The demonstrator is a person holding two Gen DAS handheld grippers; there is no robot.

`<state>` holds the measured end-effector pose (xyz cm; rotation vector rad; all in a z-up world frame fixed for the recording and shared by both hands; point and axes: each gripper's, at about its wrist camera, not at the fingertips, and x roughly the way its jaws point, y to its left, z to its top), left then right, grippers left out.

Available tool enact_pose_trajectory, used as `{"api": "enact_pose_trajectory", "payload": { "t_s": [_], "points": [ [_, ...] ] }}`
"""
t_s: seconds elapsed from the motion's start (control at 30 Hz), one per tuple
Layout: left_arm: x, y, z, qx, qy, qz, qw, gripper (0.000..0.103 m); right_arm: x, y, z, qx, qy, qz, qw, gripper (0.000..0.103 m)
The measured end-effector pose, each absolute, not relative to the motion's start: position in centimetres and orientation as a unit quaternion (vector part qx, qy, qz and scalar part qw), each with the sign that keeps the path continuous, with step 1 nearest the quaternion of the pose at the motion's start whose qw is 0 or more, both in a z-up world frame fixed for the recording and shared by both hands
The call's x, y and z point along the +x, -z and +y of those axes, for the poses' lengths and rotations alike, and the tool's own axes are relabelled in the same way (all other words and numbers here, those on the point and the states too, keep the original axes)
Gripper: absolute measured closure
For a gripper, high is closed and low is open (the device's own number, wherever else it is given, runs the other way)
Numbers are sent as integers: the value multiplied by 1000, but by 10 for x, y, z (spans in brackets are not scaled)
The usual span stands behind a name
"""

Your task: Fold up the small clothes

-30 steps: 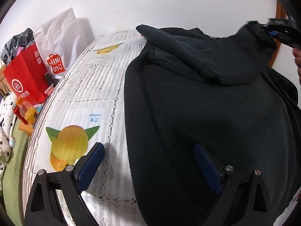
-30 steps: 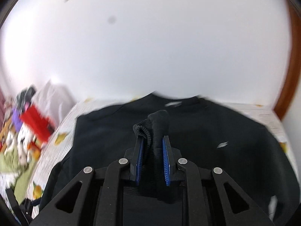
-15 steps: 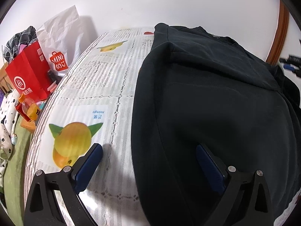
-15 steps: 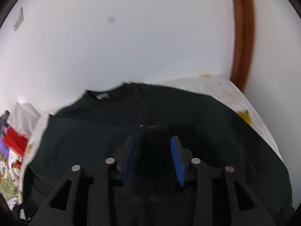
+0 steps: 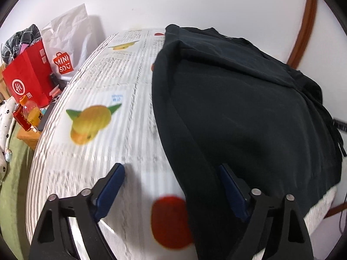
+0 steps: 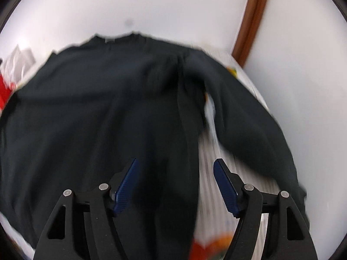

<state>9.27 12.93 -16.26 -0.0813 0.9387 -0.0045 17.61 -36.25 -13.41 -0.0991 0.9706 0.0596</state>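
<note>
A black sweatshirt [image 5: 238, 112] lies spread on a table with a white fruit-print cloth [image 5: 121, 112]. One sleeve is folded across its upper body. My left gripper [image 5: 171, 169] is open and empty, low over the garment's left hem edge. In the right wrist view the same sweatshirt [image 6: 97, 112] fills the frame, its right sleeve [image 6: 249, 125] lying out to the side. My right gripper [image 6: 175, 162] is open and empty above the sweatshirt's lower right side.
Left of the table stand a red paper bag [image 5: 28, 80], a white Miniso bag [image 5: 65, 49], a bottle [image 5: 30, 114] and other clutter. A white wall and a brown door frame [image 5: 303, 32] lie behind. The table's right edge [image 6: 256, 91] is near the sleeve.
My right gripper carried the sleeve across the body, opened and let it go, then moved toward the right side. My left gripper pulled back toward the hem, staying open.
</note>
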Motion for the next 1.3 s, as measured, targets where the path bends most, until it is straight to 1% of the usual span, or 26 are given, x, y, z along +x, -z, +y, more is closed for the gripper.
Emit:
{"api": "enact_pose_trajectory", "payload": {
  "t_s": [0.1, 0.13, 0.17, 0.2, 0.23, 0.27, 0.3, 0.33, 0.37, 0.4, 0.43, 0.67, 0.73, 0.8, 0.87, 0.9, 0.93, 1.0, 1.07, 1.13, 1.2, 1.3],
  "points": [
    [82, 161, 127, -43, 13, 448, 893, 31, 141, 148, -371, -30, -30, 475, 879, 33],
    [80, 161, 127, -48, 18, 447, 893, 40, 131, 152, -374, -17, -34, 477, 878, 33],
    [77, 161, 126, -52, 26, 448, 892, 53, 123, 154, -376, -2, -39, 477, 878, 33],
    [76, 161, 124, -52, 31, 447, 893, 58, 117, 156, -378, 11, -45, 476, 878, 33],
    [76, 161, 121, -50, 30, 446, 893, 66, 112, 159, -378, 23, -53, 473, 879, 33],
    [75, 161, 120, -50, 26, 447, 893, 78, 108, 160, -377, 27, -58, 470, 880, 34],
    [75, 161, 119, -56, 28, 449, 891, 86, 105, 162, -376, 28, -60, 467, 882, 44],
    [74, 162, 120, -69, 35, 451, 889, 94, 102, 164, -372, 26, -57, 465, 883, 70],
    [71, 161, 121, -81, 33, 448, 890, 96, 99, 167, -372, 26, -58, 466, 882, 82],
    [69, 161, 123, -81, 32, 448, 890, 96, 97, 169, -372, 31, -62, 465, 883, 92],
    [65, 161, 123, -78, 31, 447, 891, 97, 96, 165, -371, 35, -61, 462, 884, 93],
    [40, 161, 122, -74, 25, 450, 890, 97, 76, 156, -360, -11, -72, 463, 883, 94],
    [39, 161, 121, -77, 26, 453, 888, 95, 75, 154, -357, -28, -74, 470, 879, 92],
    [46, 158, 122, -76, 29, 457, 886, 91, 80, 148, -355, -38, -73, 473, 877, 87],
    [49, 155, 123, -73, 21, 459, 885, 79, 89, 134, -354, -38, -67, 461, 884, 74],
    [52, 152, 124, -67, 13, 458, 886, 77, 93, 125, -353, -37, -63, 452, 889, 62],
    [55, 149, 124, -61, 7, 454, 889, 74, 98, 115, -351, -36, -62, 439, 896, 53],
    [68, 142, 124, -49, 2, 448, 893, 71, 115, 93, -345, -31, -69, 414, 907, 50],
    [86, 137, 123, -40, -3, 443, 896, 62, 135, 75, -328, -35, -83, 400, 912, 50],
    [106, 130, 121, -32, -5, 436, 900, 57, 159, 60, -305, -43, -105, 387, 915, 50],
    [124, 123, 117, -23, -6, 429, 903, 56, 185, 46, -277, -52, -126, 368, 920, 51],
    [152, 116, 115, -10, -14, 417, 909, 51, 225, 33, -231, -55, -167, 352, 919, 51]
  ]
}}
